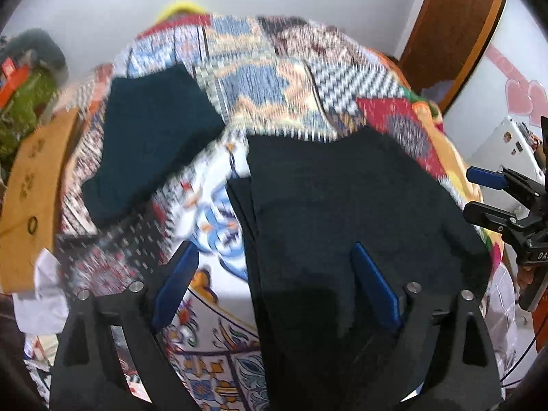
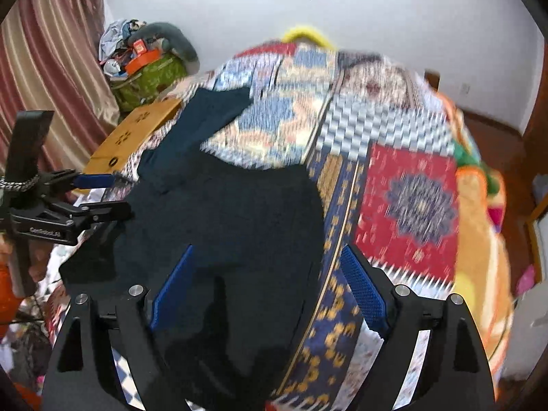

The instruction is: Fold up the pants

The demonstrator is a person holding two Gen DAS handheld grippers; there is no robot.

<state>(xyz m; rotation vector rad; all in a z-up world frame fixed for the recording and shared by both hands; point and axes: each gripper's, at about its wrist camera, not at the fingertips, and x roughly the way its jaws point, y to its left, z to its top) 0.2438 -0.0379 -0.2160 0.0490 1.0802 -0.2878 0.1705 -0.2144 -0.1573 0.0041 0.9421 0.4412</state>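
Black pants (image 1: 342, 212) lie folded on a patterned bedspread (image 1: 274, 78); they also show in the right wrist view (image 2: 222, 226). A second dark teal folded garment (image 1: 150, 144) lies to the far left, seen also in the right wrist view (image 2: 202, 120). My left gripper (image 1: 274, 284) is open and empty, hovering over the pants' left edge. My right gripper (image 2: 267, 284) is open and empty over the pants' right edge. Each gripper shows in the other's view: the right one (image 1: 493, 191) and the left one (image 2: 99, 195). Both views are blurred.
A tan cardboard box (image 1: 34, 198) and a green bag with clutter (image 2: 147, 78) stand left of the bed. A curtain (image 2: 51, 68) hangs at the left. A wooden door frame (image 1: 455, 27) is at the right. White walls stand behind the bed.
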